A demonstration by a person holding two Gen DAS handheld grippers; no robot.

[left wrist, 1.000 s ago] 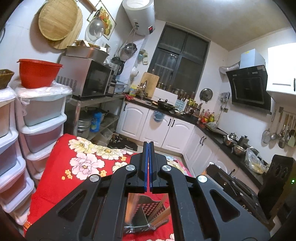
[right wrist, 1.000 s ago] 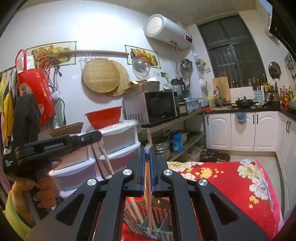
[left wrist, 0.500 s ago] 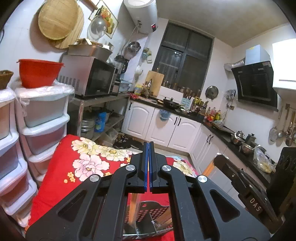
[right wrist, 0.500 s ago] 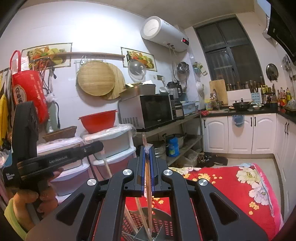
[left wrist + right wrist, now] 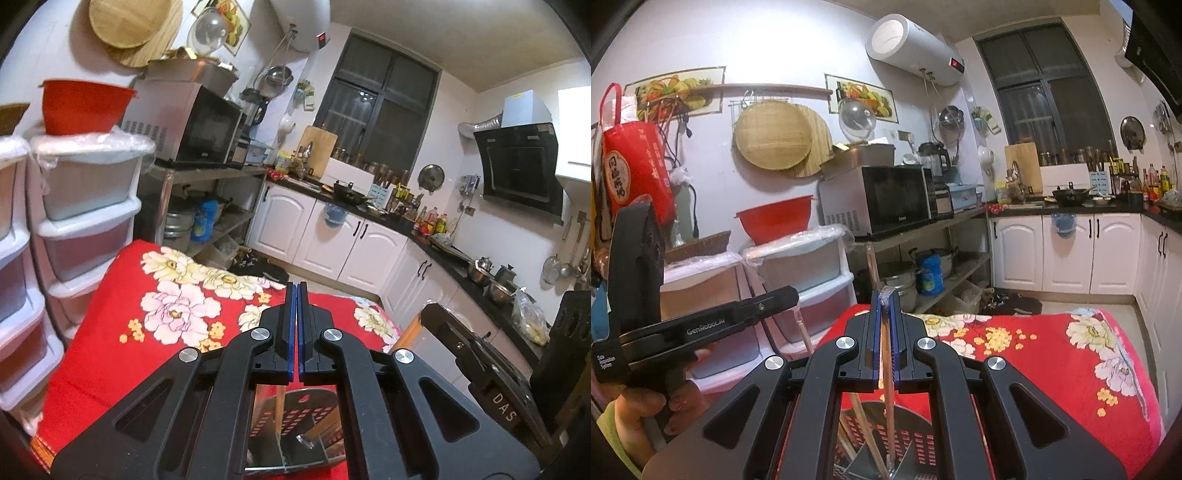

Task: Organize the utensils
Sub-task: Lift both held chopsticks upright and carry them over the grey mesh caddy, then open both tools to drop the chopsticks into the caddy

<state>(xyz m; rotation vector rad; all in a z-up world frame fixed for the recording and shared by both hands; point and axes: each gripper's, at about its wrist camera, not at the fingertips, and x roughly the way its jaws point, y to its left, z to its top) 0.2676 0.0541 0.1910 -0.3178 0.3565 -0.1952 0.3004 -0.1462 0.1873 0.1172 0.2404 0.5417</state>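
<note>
Above the perforated utensil holder (image 5: 886,443), a chopstick (image 5: 886,354) clamped in the right tool (image 5: 885,332) has been lowered into it; the left tool (image 5: 295,328) is kept together, empty.

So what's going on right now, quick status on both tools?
Left gripper shut, empty. Right gripper shut on a chopstick, tip over the perforated metal holder. Other chopsticks already inside; nothing blocking.

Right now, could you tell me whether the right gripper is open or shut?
Shut on a chopstick. In the right wrist view the right gripper has its blue pads pressed against the wooden chopstick, whose lower end reaches into the perforated metal holder.
</note>
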